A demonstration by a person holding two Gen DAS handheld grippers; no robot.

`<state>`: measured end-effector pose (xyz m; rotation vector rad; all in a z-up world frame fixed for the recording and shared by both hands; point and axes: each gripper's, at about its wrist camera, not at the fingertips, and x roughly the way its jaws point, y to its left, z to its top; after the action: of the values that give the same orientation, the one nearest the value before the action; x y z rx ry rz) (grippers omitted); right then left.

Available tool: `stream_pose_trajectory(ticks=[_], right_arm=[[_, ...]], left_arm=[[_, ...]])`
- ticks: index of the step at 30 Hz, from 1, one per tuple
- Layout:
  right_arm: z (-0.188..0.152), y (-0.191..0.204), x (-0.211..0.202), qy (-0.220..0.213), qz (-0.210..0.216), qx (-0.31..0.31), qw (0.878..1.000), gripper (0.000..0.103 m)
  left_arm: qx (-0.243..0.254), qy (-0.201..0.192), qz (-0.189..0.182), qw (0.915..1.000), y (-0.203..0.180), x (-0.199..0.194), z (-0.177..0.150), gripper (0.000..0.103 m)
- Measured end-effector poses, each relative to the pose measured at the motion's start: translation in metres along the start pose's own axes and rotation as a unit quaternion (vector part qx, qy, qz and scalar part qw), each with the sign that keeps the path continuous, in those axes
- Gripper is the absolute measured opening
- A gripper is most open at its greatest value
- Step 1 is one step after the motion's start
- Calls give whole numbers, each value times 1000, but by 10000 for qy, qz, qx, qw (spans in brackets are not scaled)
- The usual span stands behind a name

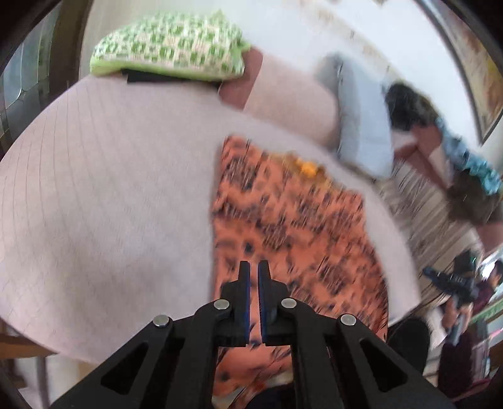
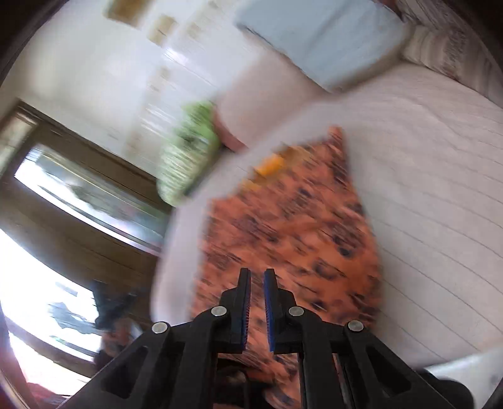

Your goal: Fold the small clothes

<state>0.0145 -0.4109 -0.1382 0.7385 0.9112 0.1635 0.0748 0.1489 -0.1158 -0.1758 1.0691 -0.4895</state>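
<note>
Bed (image 1: 94,188) | green pillow (image 1: 169,44), blue pillow (image 1: 361,119) beyond orange garment (image 1: 292,220)

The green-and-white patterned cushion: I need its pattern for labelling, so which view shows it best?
The left wrist view: the green-and-white patterned cushion is fairly sharp there, its checks readable, lying at the far edge of the pale bedcover. The right wrist view shows only a motion-blurred green smear.

No legible text, labels, brands, numbers or signs in either wrist view. Motion blur throughout. Framed wall pieces (image 2: 163,26) up and left of the right-hand unit: content smeared, unreadable. Framed picture (image 1: 481,78) up and right of the left-hand unit: colours only, no characters resolvable. Patterned orange garment (image 1: 283,220): print only, no lettering.
</note>
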Motion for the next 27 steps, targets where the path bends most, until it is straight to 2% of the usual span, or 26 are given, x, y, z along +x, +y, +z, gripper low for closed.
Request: stream_pose_trajectory(ticks=[1, 2, 4, 8, 12, 14, 16, 18, 19, 20, 23, 25, 27], right_arm=[[-5, -3, 6, 171, -243, 21, 9996, 11], [-7, -8, 8, 278, -342, 91, 9990, 12], [-14, -21, 15, 410, -406, 308, 9979, 13], [-32, -25, 25, 616, -612, 231, 9960, 15], [-52, -20, 29, 798, -641, 5, 9947, 17], [-62, -27, 26, 806, -553, 102, 9952, 29], [-73, -35, 23, 752, -521, 304, 9953, 74], [-81, -44, 21, 664, -566, 443, 9952, 75], [-83, -48, 20, 644, -576, 504, 9950, 75], [-85, -52, 20, 646, -601, 564, 9945, 75], [-87, -68, 22, 743, -878, 757, 9905, 75], [-89, -77, 22, 786, -844, 897, 9893, 75], [-91, -83, 21, 830, -845, 970, 9882, 75]], left_arm=[[8, 231, 158, 9996, 2, 11, -8, 24], [-17, 398, 259, 9989, 4, 19, -14, 47], [-100, 570, 489, 9971, 10, 32, -28, 61], [-69, 761, 836, 9936, 15, 56, -51, 61], [-113, 1289, 404, 9908, 11, 77, -73, 61], [-113, 1474, 244, 9887, 8, 84, -86, 61], [-96, 1555, 304, 9873, 9, 89, -97, 58], [12, 1458, 366, 9886, 9, 87, -102, 37], [54, 1471, 323, 9886, 10, 86, -103, 19], [37, 1477, 232, 9888, 10, 85, -102, 8], [172, 1479, 221, 9886, 6, 88, -102, 8], [364, 1494, 357, 9875, 1, 90, -102, 9], [233, 1498, 409, 9876, 2, 93, -96, 9]])
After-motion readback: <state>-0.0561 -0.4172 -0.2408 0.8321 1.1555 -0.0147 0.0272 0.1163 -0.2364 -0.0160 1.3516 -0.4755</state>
